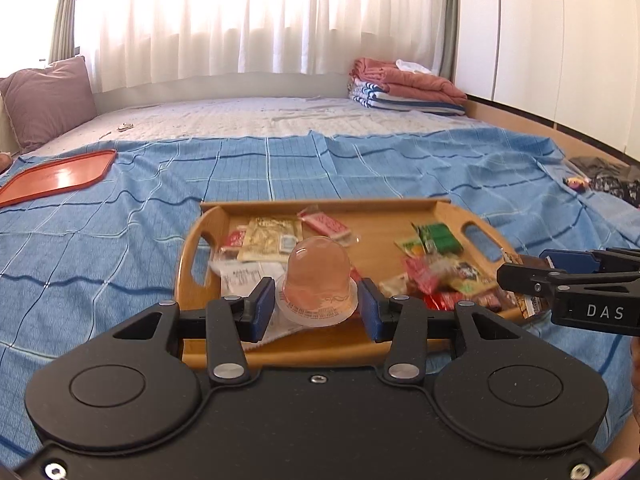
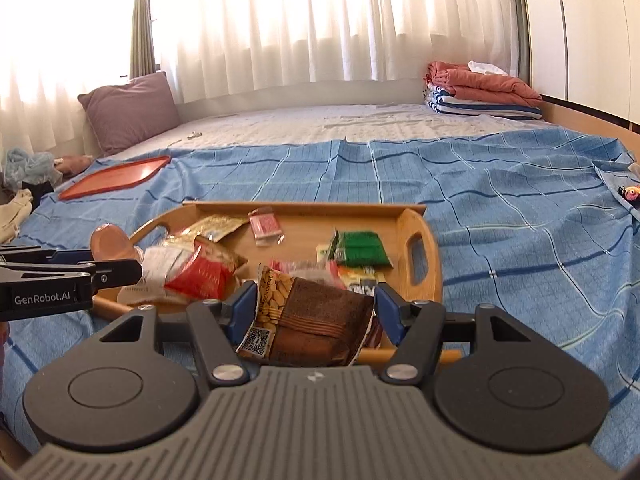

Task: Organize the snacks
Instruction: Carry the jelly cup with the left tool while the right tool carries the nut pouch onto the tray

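A wooden tray (image 1: 384,210) with cut-out handles lies on the blue checked bedspread and holds several snack packets. My left gripper (image 1: 317,304) is shut on a clear pink jelly cup (image 1: 318,276), held upside down just above the tray's near side. The jelly cup (image 2: 110,244) and the left gripper (image 2: 120,270) also show at the left of the right wrist view. My right gripper (image 2: 312,312) is shut on a brown peanut snack bag (image 2: 316,320), above the tray (image 2: 424,276). In the left wrist view the right gripper (image 1: 520,276) enters from the right edge.
A red tray (image 1: 60,176) lies on the bedspread at the far left. A purple pillow (image 1: 48,100) leans at the back left, and folded blankets (image 1: 408,88) sit at the back right. Loose clothes (image 2: 24,184) lie past the bed's left edge. A small wrapped sweet (image 1: 576,182) rests far right.
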`<control>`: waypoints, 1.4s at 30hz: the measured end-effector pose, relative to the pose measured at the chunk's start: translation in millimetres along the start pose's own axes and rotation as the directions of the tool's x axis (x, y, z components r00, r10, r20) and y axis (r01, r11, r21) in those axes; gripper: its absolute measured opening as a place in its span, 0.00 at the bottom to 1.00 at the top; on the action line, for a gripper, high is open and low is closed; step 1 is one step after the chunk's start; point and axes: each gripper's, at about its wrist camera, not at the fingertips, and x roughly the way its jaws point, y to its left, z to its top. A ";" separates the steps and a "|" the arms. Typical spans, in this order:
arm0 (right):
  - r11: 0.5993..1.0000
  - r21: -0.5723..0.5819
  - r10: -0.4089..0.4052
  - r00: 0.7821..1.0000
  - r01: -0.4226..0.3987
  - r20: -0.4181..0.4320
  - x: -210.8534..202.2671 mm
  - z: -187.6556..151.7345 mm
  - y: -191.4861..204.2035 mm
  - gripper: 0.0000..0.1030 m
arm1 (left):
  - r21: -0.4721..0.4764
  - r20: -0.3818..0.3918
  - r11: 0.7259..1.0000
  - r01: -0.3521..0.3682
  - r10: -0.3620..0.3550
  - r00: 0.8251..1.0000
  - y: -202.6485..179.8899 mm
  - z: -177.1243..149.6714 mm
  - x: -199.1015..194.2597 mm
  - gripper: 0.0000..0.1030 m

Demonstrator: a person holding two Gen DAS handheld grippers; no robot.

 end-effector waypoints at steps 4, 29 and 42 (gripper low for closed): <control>1.000 0.023 0.012 1.000 -0.012 -0.002 10.4 16.5 -5.3 0.64 | -0.017 0.007 1.000 0.006 -0.006 1.000 5.7 16.6 8.7 0.42; 0.993 0.117 -0.016 0.996 0.026 -0.084 98.3 88.7 -42.1 0.64 | -0.114 -0.061 0.990 0.078 -0.086 0.994 23.9 79.3 107.9 0.42; 0.995 0.078 -0.051 0.986 0.064 -0.157 143.8 98.9 -41.7 0.64 | -0.126 -0.148 0.988 0.087 -0.106 0.983 7.9 89.6 166.4 0.42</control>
